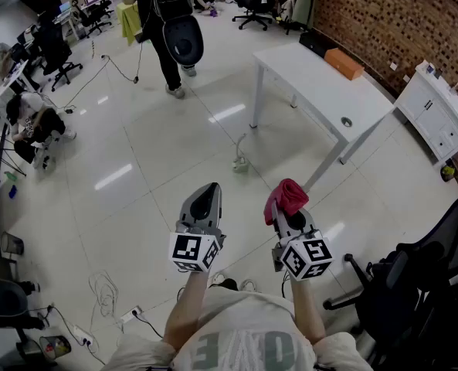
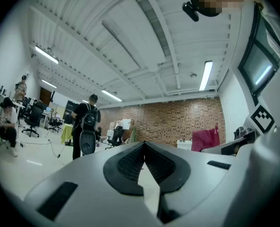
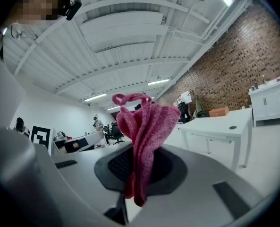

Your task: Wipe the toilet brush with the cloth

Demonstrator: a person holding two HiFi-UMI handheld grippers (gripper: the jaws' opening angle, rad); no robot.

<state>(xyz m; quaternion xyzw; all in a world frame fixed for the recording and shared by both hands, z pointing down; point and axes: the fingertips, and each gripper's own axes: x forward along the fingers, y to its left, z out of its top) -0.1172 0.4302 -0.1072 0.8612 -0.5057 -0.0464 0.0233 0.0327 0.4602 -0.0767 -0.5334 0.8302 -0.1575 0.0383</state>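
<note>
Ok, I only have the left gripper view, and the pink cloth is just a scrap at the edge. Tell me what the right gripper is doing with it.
Observer: The right gripper is shut on the pink cloth. The cloth bunches up above the jaws and a tail hangs below them.
Operator: Find me the toilet brush.
Observer: The head view shows a small upright thing standing on the floor ahead, near a leg of the white table. It may be the brush, but it is too small to be sure.
</note>
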